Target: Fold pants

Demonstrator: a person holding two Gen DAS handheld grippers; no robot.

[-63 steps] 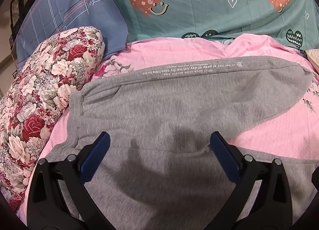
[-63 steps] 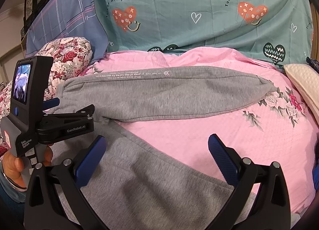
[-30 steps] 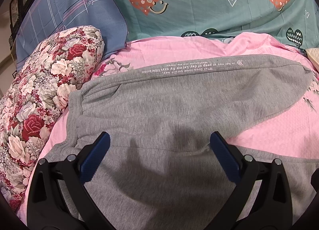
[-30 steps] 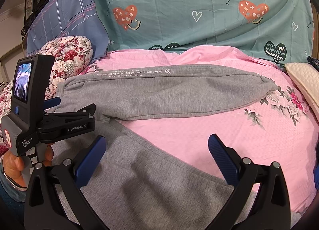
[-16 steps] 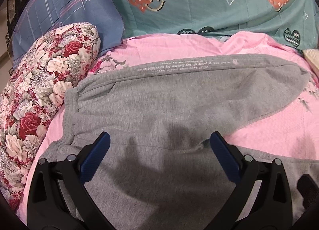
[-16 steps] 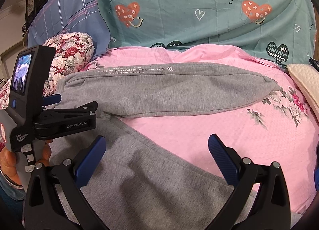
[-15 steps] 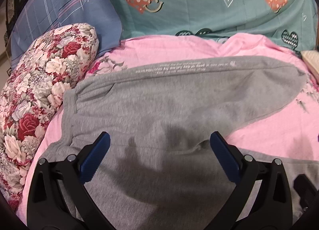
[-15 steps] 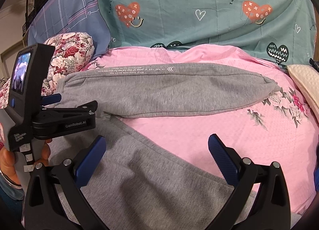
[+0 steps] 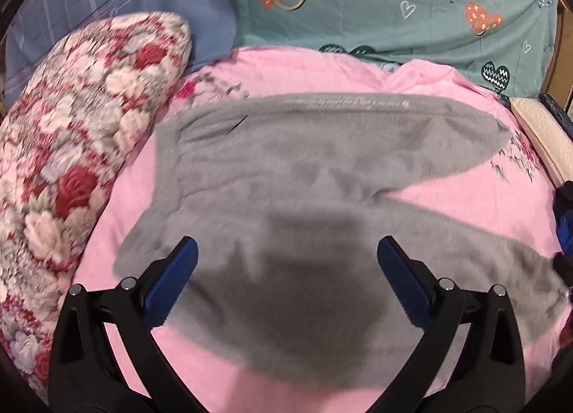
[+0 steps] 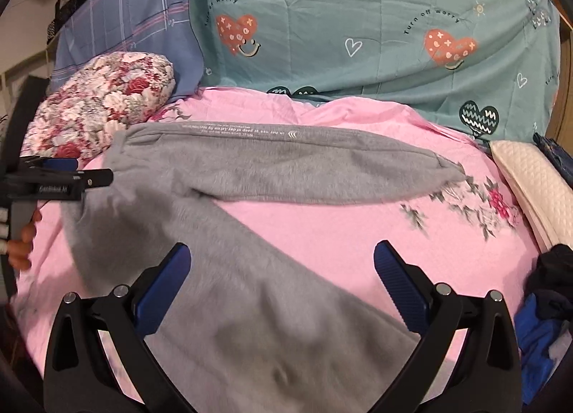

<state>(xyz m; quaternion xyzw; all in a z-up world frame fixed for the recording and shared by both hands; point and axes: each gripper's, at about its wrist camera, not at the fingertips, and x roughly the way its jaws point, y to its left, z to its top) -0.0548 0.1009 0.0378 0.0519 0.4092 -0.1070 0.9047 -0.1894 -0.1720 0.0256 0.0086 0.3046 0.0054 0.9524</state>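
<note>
Across the middle of the pink bed (image 10: 340, 234), grey pants (image 10: 286, 162) lie legs splayed, soft, limp, light fleece best pinched at waistband or cuffs; left tongs (image 9: 286, 269) and right tongs (image 10: 283, 269) both gape, empty.

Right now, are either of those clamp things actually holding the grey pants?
No. Both the left gripper and right gripper have their jaws wide open above the grey pants, gripping nothing.
</note>
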